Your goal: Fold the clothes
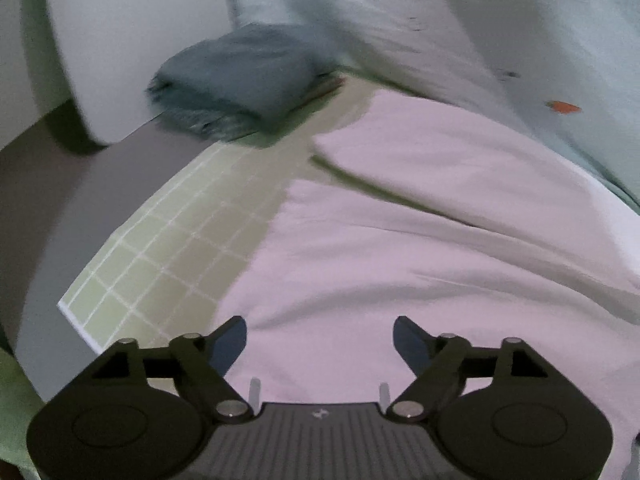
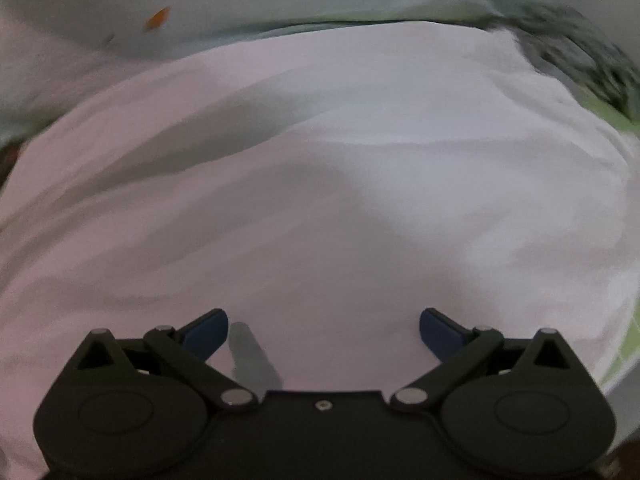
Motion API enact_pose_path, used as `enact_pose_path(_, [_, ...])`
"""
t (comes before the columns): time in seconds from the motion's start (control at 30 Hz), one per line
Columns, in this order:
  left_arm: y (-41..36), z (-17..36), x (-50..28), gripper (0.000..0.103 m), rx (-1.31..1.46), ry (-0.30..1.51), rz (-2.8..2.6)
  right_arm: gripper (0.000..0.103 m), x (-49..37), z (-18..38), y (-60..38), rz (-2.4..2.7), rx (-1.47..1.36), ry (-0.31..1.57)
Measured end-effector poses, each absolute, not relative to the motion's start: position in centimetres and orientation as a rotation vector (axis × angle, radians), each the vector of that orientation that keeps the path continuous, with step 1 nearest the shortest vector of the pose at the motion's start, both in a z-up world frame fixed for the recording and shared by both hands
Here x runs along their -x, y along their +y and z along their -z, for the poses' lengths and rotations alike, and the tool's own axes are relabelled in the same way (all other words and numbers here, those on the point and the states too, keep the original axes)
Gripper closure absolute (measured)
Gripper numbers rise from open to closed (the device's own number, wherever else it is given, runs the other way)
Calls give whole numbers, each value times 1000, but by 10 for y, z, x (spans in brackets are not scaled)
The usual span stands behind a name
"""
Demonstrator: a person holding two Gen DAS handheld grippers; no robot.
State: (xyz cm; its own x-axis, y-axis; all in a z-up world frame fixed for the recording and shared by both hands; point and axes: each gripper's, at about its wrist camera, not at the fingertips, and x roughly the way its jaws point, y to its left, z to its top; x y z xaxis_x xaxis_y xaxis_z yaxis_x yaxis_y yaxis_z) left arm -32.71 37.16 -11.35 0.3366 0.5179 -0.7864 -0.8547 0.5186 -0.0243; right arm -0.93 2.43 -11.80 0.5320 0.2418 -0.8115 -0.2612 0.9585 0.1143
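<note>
1. A pale pink garment lies spread and softly creased across a green cutting mat ruled with a white grid, which covers part of a grey counter.
2. The left tongs hang over the near edge of the pink cloth with jaws spread wide and nothing between the blue pads.
3. The right tongs sit likewise above the same garment, jaws wide apart and empty.
4. At the far end of the mat, a folded blue-grey garment rests beside a white upright panel; motion blur leaves its fringed edge hard to read.
5. Beyond the pink cloth lies a pale mint fabric bearing a small orange mark, its lower edge touching or overlapping the pink one.
6. From the right wrist view, a strip of green mat shows at the right edge and a blurred dark cloth at the upper right.
</note>
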Motion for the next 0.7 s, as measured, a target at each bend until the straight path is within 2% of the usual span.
enact_pose_path(0.07, [352, 111, 317, 11, 449, 813, -902, 0, -1, 117, -4, -253, -42, 966])
enact_pose_path(0.23, [299, 110, 287, 8, 411, 828, -842, 0, -24, 112, -84, -183, -188, 959])
enact_pose_path(0.43, [234, 109, 245, 7, 395, 850, -786, 0, -43, 103, -176, -161, -357, 935])
enact_pose_path(0.7, [163, 123, 210, 7, 458, 873, -744, 0, -74, 122, -248, -235, -546, 991])
